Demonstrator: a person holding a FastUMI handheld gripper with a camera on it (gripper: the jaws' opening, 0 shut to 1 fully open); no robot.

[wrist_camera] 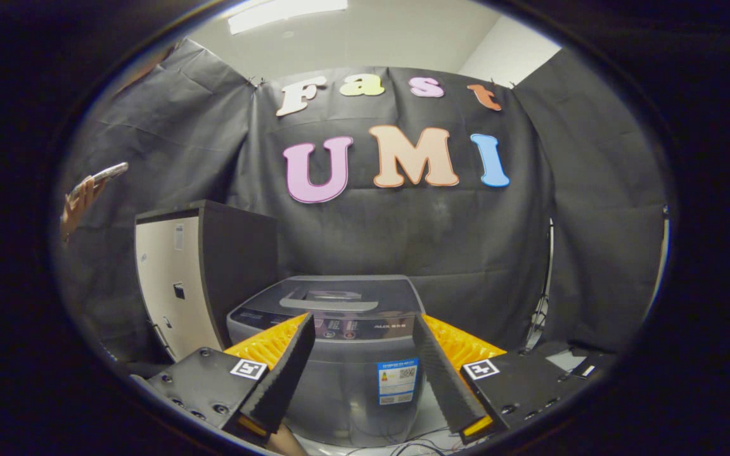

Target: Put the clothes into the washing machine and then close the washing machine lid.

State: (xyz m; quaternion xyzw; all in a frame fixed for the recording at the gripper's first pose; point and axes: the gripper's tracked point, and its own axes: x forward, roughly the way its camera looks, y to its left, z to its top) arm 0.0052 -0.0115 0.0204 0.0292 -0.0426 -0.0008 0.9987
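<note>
I held my gripper (362, 332) level with its fingers spread wide and nothing between them, aimed straight at the grey top-loading washing machine (333, 354) that stood just beyond the fingertips in front of the black cloth wall. The machine's lid (333, 296) lay flat and shut on top, its handle bar running crosswise to my fingers, above their line. No clothes could be made out ahead of me. A dark cabinet with a pale door (197, 278) stood just beside the machine, and a hand holding a phone (86, 196) was raised beyond it.
</note>
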